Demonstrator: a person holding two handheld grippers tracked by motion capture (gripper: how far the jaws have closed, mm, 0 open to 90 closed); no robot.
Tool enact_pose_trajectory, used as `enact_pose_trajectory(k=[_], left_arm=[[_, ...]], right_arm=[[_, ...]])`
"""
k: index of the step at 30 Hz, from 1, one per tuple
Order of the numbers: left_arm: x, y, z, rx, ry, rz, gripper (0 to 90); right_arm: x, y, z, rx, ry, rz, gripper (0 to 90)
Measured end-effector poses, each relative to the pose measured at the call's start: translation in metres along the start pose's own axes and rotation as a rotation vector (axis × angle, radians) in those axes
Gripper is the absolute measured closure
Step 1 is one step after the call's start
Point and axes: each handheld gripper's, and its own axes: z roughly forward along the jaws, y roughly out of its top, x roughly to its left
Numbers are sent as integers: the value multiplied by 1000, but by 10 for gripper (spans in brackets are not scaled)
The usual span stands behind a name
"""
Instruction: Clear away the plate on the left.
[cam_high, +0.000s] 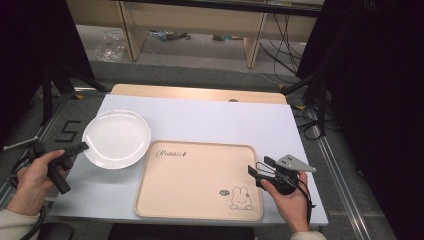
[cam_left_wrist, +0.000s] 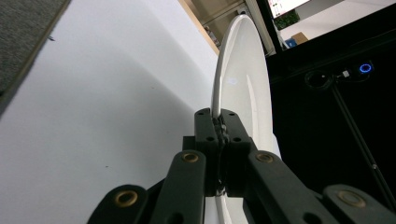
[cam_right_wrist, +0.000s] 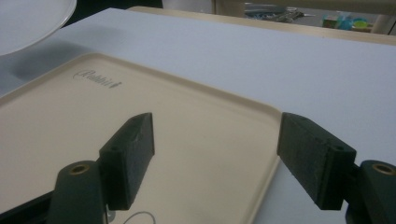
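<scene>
A white plate (cam_high: 116, 138) is gripped at its left rim by the left gripper (cam_high: 80, 148), whose jaws are pressed together on the rim, as is seen close up in the left gripper view, where the plate (cam_left_wrist: 243, 70) rises edge-on from between the jaws. The plate is seen over the left part of the white table (cam_high: 210, 120), near its left edge, with its right rim just beside the far left corner of the beige tray (cam_high: 195, 175); whether it rests on the table or is raised slightly cannot be told for certain, though a shadow beneath it is seen in the right gripper view. The tray is laid along the near edge of the table, with a rabbit drawing (cam_high: 241, 198) at its near right corner. The right gripper (cam_high: 256, 168) is held at the tray's right edge with its jaws spread wide and nothing between them; in the right gripper view the tray's rim (cam_right_wrist: 261, 109) is seen between the jaws.
</scene>
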Motion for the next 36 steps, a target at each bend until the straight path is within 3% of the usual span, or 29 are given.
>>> enact_pose_trajectory(k=[4, 5, 9, 11, 15, 16, 25, 27, 36], left_arm=[[-4, -2, 2, 16, -1, 11, 874], [-5, -2, 2, 17, -3, 10, 874], [-6, -3, 2, 22, -10, 15, 874], [-7, -3, 3, 25, -12, 19, 874], [-9, -4, 3, 31, -18, 27, 875], [-10, -5, 3, 35, -20, 45, 874], [-15, -9, 7, 48, -46, 26, 874], [-16, -9, 7, 49, -46, 27, 874], [-20, -11, 9, 67, -60, 47, 874]], right_arm=[[0, 1, 1, -5, 4, -6, 283], [-1, 1, 0, -4, -29, -30, 283], [1, 1, 3, -27, -11, -15, 283], [3, 1, 3, -22, 1, 5, 283], [3, 2, 2, -19, -15, -17, 283], [4, 2, 2, 3, -18, -19, 283], [3, 2, 3, -19, -6, -16, 282], [3, 2, 2, 1, -10, -19, 282], [2, 2, 2, -4, -22, -35, 283]])
